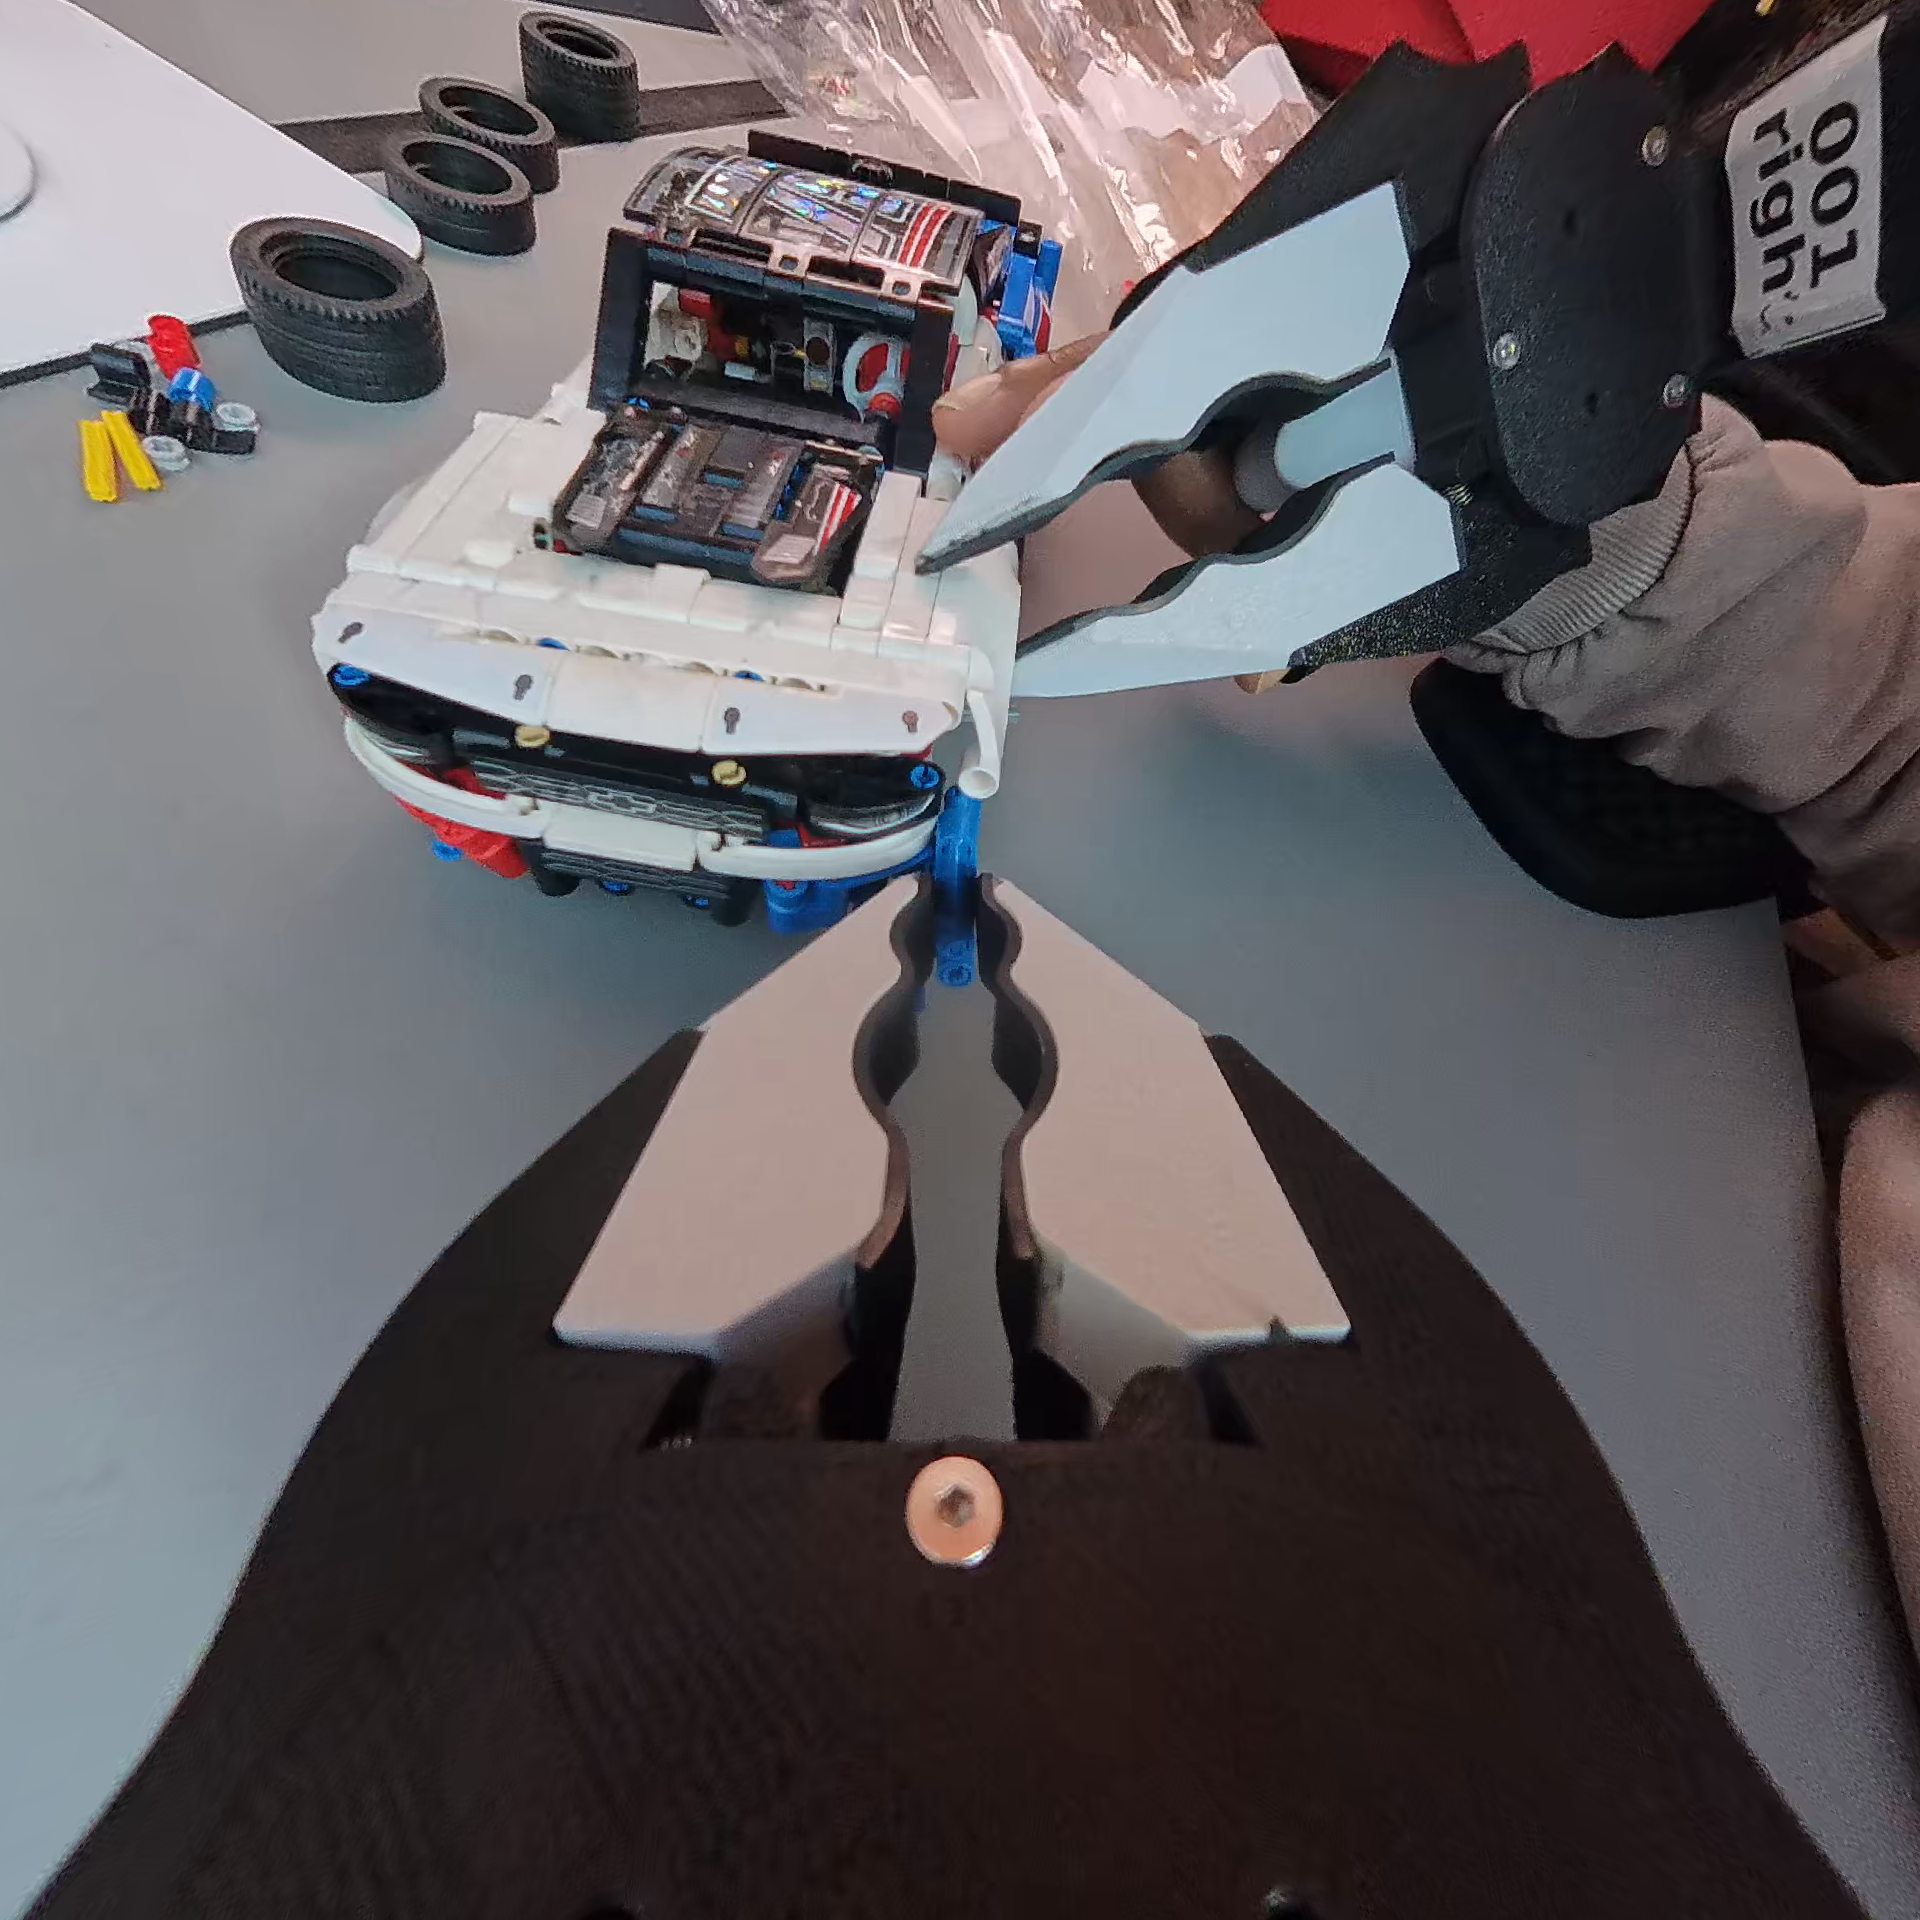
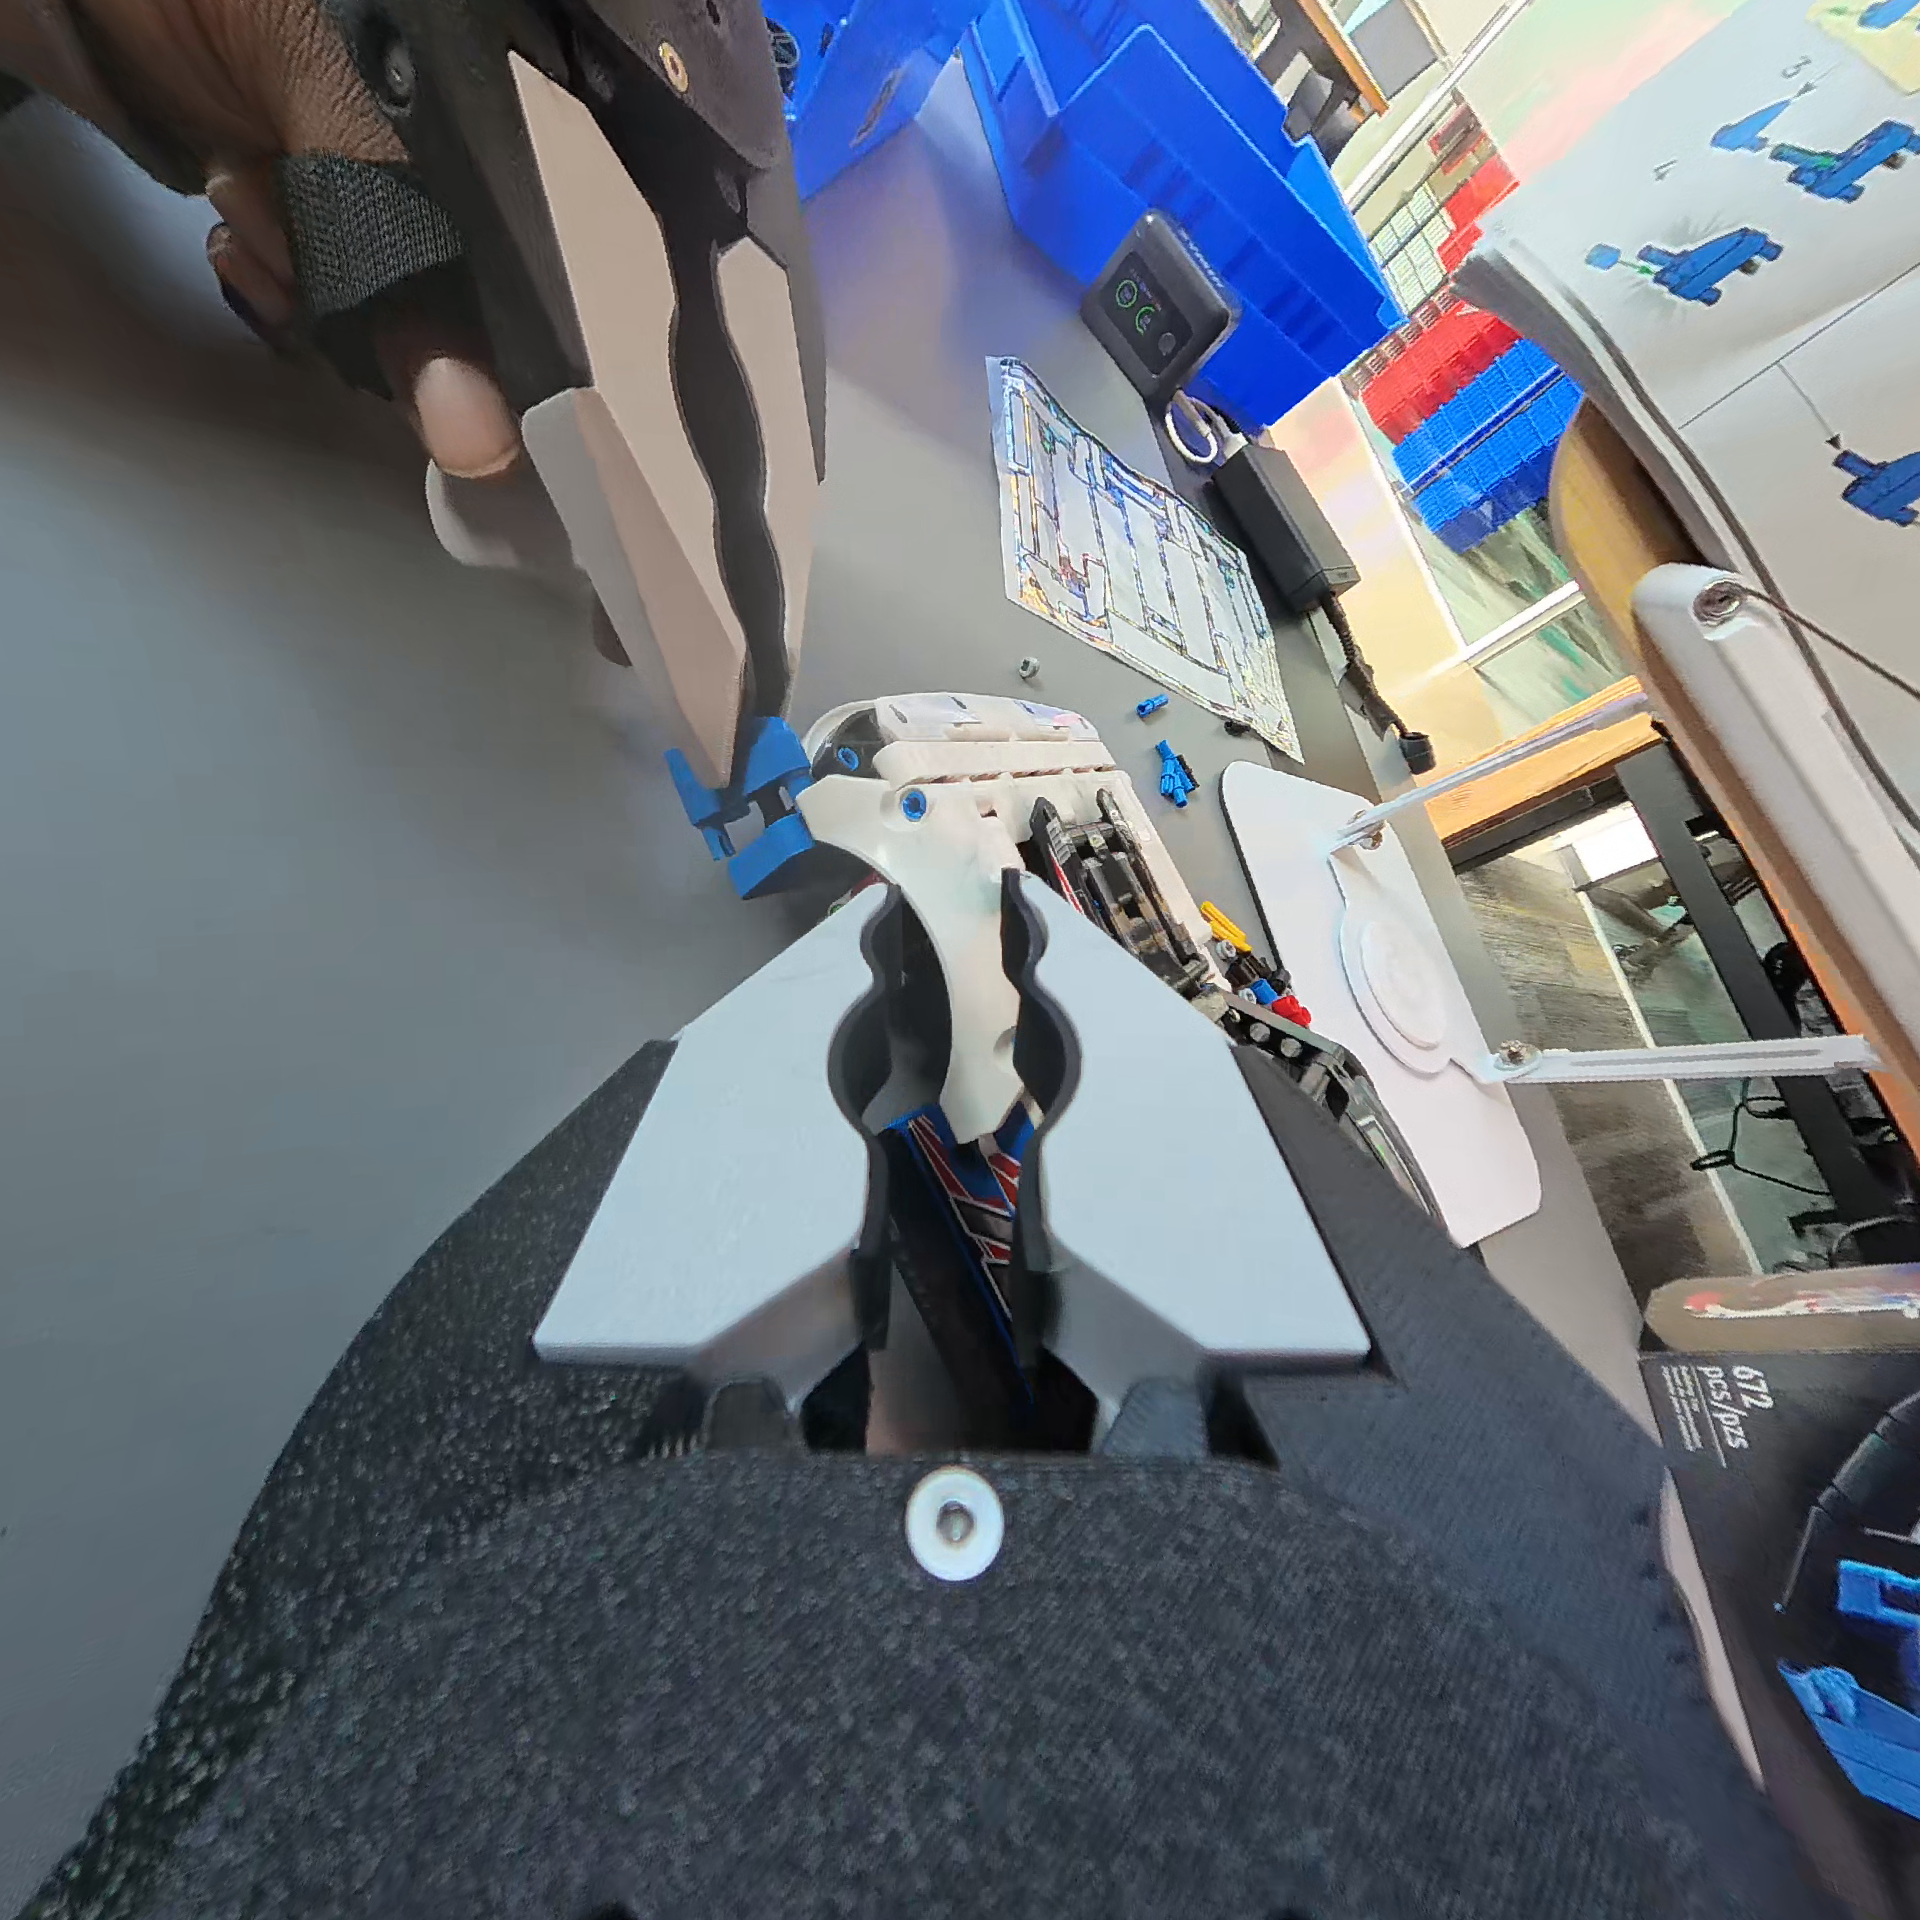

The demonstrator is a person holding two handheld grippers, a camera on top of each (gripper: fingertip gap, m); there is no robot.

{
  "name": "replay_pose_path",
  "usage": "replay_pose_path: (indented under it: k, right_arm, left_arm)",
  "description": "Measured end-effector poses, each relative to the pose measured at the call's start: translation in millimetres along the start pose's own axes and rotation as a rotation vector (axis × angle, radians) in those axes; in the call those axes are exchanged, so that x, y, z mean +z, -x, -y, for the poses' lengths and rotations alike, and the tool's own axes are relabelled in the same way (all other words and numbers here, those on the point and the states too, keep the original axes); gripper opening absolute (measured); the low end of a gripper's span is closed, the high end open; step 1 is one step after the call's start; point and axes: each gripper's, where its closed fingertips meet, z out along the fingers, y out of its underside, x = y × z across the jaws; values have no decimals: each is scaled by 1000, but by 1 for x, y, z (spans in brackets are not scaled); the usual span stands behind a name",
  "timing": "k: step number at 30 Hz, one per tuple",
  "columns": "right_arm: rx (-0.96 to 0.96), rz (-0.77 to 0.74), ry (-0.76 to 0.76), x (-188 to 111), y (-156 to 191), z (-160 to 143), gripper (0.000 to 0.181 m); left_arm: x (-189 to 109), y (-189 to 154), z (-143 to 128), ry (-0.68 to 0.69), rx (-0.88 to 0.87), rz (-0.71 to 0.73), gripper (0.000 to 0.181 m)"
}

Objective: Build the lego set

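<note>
A: Looking along the left gripper (image 1: 948, 894), where is the lego car (image 1: 665, 582)?

B: On the grey tabletop (image 1: 260, 1091), at about 11 o'clock from the fingertips. Its nose faces the camera and its long axis runs away toward 12 to 1 o'clock. The bonnet panel stands raised and the windscreen frame is upright behind it.

A: And the left gripper's fingers (image 1: 790, 1122)?

B: Nearly closed, clenched on a blue piece (image 1: 958, 862) that sticks out at the car's front corner. In the right wrist view the same fingers come down from 11 o'clock, their tips pinching that blue piece (image 2: 753, 774).

A: The right gripper (image 1: 966, 613)?

B: It comes in from 2 o'clock. One fingertip rests on the white bonnet edge, the other sits lower, just beside the car's side, so the gap is moderate. In its own view the right gripper (image 2: 948, 899) has the white wing panel (image 2: 956, 997) between its fingers (image 2: 727, 1143), and the fingers touch it, gripping the car's side.

A: Anything loose nearby?

B: Four black tyres (image 1: 338, 312) at 10 to 11 o'clock, and small red, blue and yellow parts (image 1: 156, 416) at 10 o'clock.
</note>
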Motion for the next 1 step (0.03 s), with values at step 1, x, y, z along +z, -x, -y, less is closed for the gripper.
replay_pose_path:
  k: [1]
  right_arm:
    - [8, -2, -3, 0, -1, 1, 16]
  left_arm:
    - [0, 0, 2, -11, -13, -6, 5]
